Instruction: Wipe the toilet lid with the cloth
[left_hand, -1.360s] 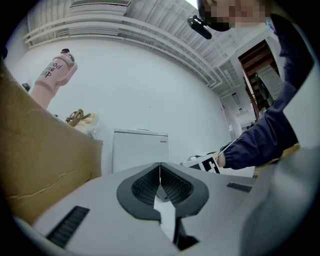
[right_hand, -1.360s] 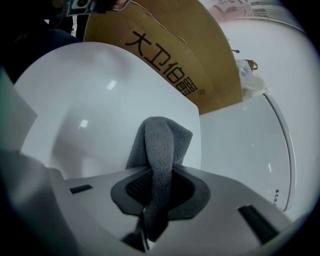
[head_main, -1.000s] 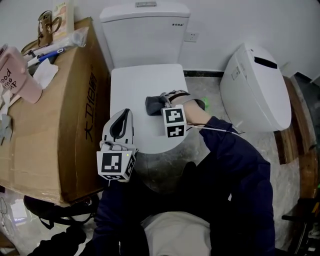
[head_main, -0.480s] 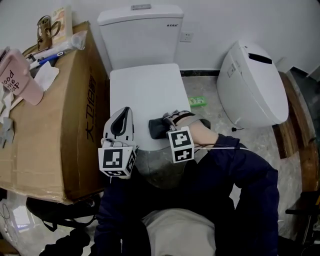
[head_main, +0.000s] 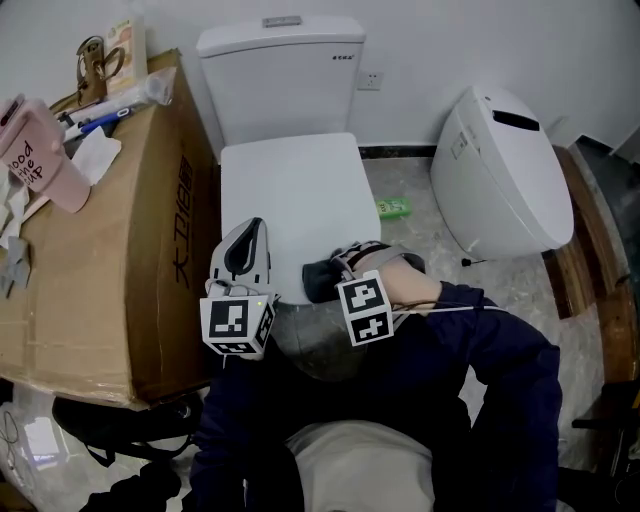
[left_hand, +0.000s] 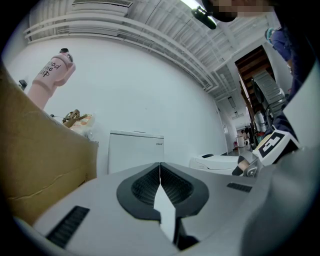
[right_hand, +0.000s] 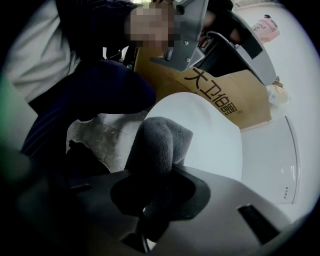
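Cardboard box (head_main: 100, 230) is noted left of the toilet lid (head_main: 290, 190). Left gripper (left_hand: 160, 172) is held at the lid's front-left corner, jaws pressed together with nothing between them. Dark grey cloth (right_hand: 157, 142) is clamped in the right gripper (head_main: 336, 270) at the lid's front edge, apparently touching it. A white fixture (head_main: 505, 170) is seen right of the lid.

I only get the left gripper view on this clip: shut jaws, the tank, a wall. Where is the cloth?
Observer: The right gripper is shut on the cloth.
Operator: Is it on the lid?
Observer: Yes. In the head view the cloth rests at the toilet lid's front edge, right of centre.
Operator: And where does my gripper sit?
Observer: The left gripper is at the lid's front left edge, holding nothing.
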